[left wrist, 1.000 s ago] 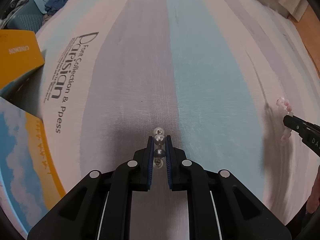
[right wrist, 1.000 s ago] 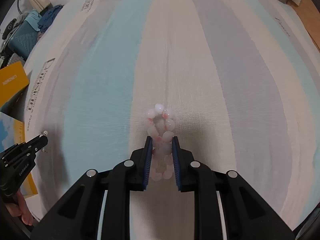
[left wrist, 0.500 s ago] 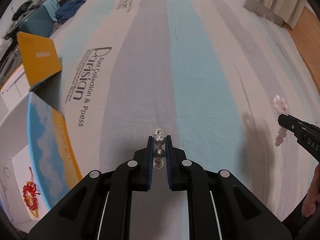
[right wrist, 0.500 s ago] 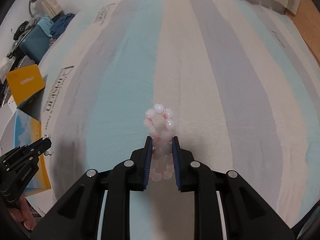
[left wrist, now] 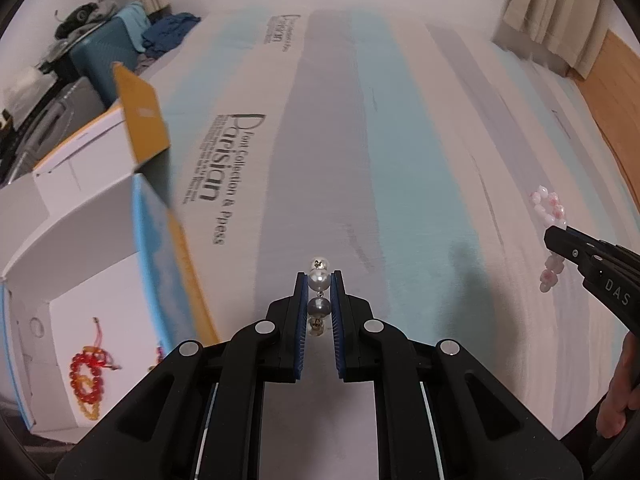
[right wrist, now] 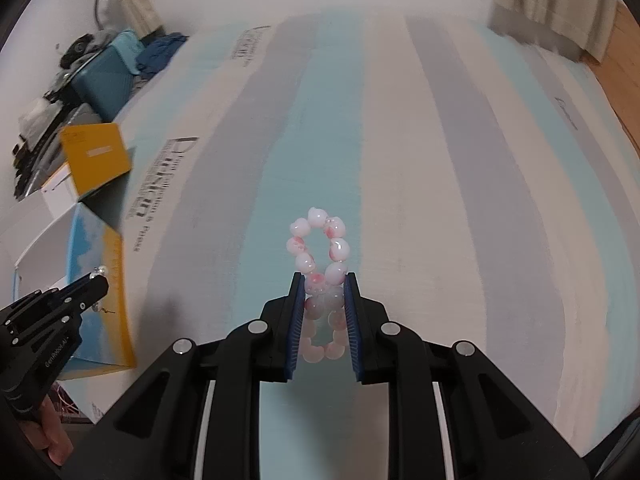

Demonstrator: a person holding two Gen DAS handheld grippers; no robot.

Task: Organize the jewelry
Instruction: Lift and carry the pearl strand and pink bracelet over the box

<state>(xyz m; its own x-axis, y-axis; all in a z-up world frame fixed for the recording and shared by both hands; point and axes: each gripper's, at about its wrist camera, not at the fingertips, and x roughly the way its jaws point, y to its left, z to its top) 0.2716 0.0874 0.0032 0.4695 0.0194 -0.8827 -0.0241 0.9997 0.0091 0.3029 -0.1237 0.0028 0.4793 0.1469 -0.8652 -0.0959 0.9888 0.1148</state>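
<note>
Only the left wrist view showed red beads point(left wrist: 86, 376) inside the box point(left wrist: 80, 264); left gripper point(left wrist: 319, 280) clamped pearls point(left wrist: 319, 292), right gripper point(right wrist: 322, 280) clamped a pink bracelet point(right wrist: 318, 248).

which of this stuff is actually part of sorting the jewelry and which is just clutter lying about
Part of the job:
- pearl drop earring, clamped in the left gripper
- pink bead bracelet, clamped in the right gripper
- open white cardboard box
- red and orange bead bracelet inside that box

Just lying about:
- teal suitcase
- blue clothes
- beige curtain
- striped bedsheet
</note>
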